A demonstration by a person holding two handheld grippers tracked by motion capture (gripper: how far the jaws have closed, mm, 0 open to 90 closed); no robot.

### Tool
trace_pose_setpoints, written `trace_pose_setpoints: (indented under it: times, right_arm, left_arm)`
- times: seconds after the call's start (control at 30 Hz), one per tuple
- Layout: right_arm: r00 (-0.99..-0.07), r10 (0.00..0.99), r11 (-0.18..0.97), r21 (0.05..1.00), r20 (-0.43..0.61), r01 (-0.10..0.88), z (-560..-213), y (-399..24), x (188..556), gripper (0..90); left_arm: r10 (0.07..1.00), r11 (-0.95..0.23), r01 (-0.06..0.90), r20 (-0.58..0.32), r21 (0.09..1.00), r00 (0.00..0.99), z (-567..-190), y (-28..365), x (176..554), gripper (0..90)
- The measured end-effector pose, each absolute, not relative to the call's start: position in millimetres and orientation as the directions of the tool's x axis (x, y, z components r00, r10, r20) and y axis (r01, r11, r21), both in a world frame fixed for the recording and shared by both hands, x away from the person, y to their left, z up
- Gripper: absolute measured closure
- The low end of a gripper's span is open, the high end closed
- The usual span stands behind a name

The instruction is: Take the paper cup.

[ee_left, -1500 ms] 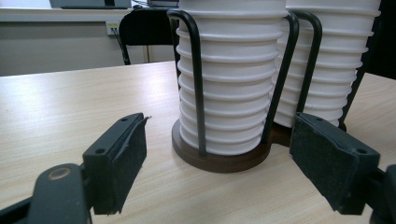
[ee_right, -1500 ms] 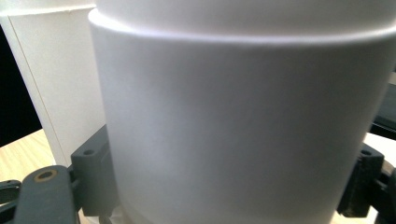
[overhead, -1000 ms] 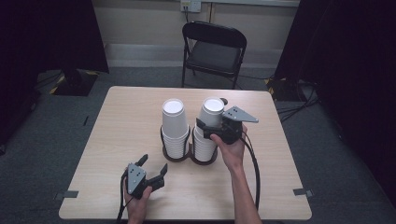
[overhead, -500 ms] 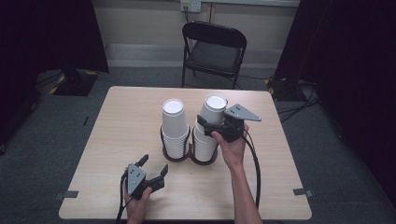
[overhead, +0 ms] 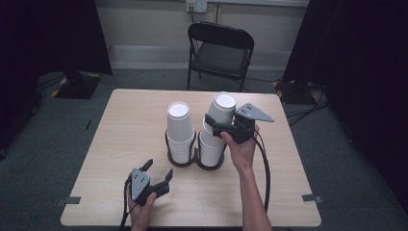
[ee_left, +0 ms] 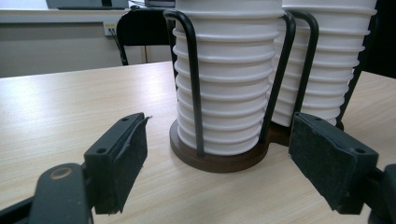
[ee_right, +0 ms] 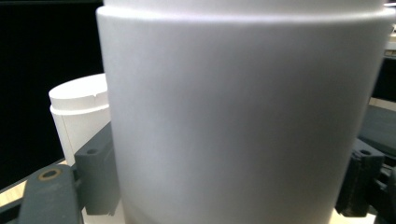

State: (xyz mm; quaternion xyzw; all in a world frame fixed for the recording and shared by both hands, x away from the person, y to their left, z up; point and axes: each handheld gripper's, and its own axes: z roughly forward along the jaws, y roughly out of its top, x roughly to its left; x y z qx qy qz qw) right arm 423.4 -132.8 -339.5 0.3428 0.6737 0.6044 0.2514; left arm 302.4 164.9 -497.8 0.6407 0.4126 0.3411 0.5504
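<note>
Two stacks of upturned white paper cups stand in a black wire holder (overhead: 184, 162) on a brown base at the table's middle. The left stack (overhead: 179, 126) sits settled in it. My right gripper (overhead: 211, 123) is shut on the top cup (overhead: 223, 108) of the right stack (overhead: 210, 150), and that cup is raised and tilted above the rest. In the right gripper view this cup (ee_right: 233, 116) spans the gap between both jaws, with the left stack's top (ee_right: 77, 100) behind it. My left gripper (overhead: 159, 168) rests open on the table in front of the holder, its pads (ee_left: 121, 154) facing the left stack (ee_left: 224, 70).
The light wooden table (overhead: 120, 125) has bare room to the left, right and front of the holder. A black folding chair (overhead: 221, 48) stands behind the far edge. Cables trail from both grippers toward the near edge.
My right gripper has drawn the top cup of the right stack upward and tipped it slightly. The left gripper has stayed where it was.
</note>
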Motion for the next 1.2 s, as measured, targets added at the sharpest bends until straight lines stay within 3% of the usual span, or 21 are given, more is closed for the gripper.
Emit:
trace_pose_setpoints:
  times: [0.33, 0.97, 1.1, 1.2]
  right_arm:
    - [-0.656, 0.745, -0.011, 0.986, 0.12, 0.168, -325, -138, 428, 16.2]
    - [-0.664, 0.735, -0.062, 0.988, 0.14, 0.14, -298, -154, 425, 16.2]
    - [-0.646, 0.749, -0.071, 0.987, 0.147, 0.142, -292, -161, 420, 16.3]
    - [-0.642, 0.748, -0.093, 0.984, 0.17, 0.152, -290, -168, 418, 16.3]
  left_arm:
    - [0.909, -0.047, 0.142, -0.017, 0.989, 0.417, -498, 165, 301, 19.9]
    - [0.894, -0.028, 0.214, -0.071, 0.976, 0.442, -497, 168, 309, 19.7]
    - [0.88, -0.016, 0.253, -0.107, 0.967, 0.463, -496, 169, 313, 24.1]
    - [0.876, -0.056, 0.262, -0.078, 0.963, 0.475, -496, 166, 314, 23.4]
